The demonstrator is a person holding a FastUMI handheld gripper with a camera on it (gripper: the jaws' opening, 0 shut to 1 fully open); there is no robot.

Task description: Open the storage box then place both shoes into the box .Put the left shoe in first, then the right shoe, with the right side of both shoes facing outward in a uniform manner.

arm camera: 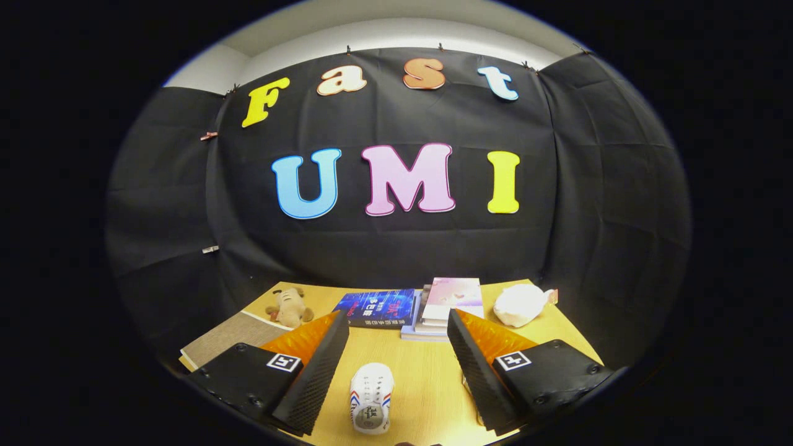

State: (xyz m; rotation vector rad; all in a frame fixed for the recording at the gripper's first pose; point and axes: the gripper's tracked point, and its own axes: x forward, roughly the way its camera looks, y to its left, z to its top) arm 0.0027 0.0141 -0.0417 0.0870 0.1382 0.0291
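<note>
Shoe [371, 396] on counter [427, 371], lying between the spread fingers of the hand-held gripper [396, 331], ungrasped

Item: one white shoe with red and blue side stripes, resting on the wooden counter, low between the two fingers and touching neither; the jaws stand wide apart and hold nothing. Whether it is the left or the right shoe cannot be told from this angle. Beyond the fingertips: blue book [378, 308], stack of books [449, 305], plush toy [290, 306], white bundle [520, 304], a flat board [232, 337]. Step judged in hand: approach to a shoe, nothing yet lifted. Next move would call for lowering over the shoe and closing both fingers on its sides, keeping its right side outward
</note>
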